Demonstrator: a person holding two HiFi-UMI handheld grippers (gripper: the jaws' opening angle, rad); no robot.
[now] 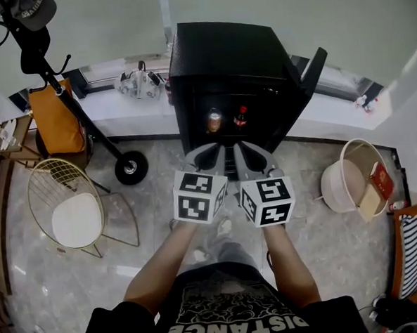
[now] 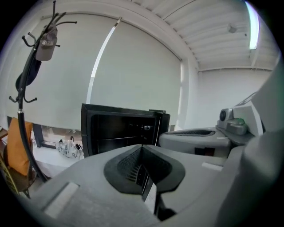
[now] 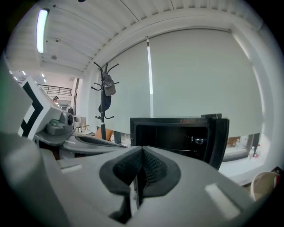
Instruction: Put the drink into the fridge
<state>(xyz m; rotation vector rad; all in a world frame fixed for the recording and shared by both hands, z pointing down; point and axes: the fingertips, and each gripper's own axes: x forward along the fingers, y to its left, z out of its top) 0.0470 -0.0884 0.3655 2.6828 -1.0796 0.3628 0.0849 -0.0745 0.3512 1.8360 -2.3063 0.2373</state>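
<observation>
A black mini fridge (image 1: 230,62) stands open against the window wall, its door (image 1: 314,71) swung out to the right. Inside it a drink can (image 1: 214,120) and a dark bottle with a red label (image 1: 241,116) stand side by side. My left gripper (image 1: 218,149) and right gripper (image 1: 239,148) are held close together in front of the opening, pointing at it. Both are shut with nothing between the jaws. The left gripper view shows the closed pads (image 2: 142,148) before the fridge (image 2: 115,128). In the right gripper view the pads (image 3: 142,150) meet in front of the dark opening (image 3: 177,133).
A coat stand (image 1: 43,60) with a cap rises at the left, its round base (image 1: 130,167) near the fridge. A wire chair (image 1: 70,206) and an orange bag (image 1: 54,119) stand further left. A white tub (image 1: 350,178) holding a red book sits on the right.
</observation>
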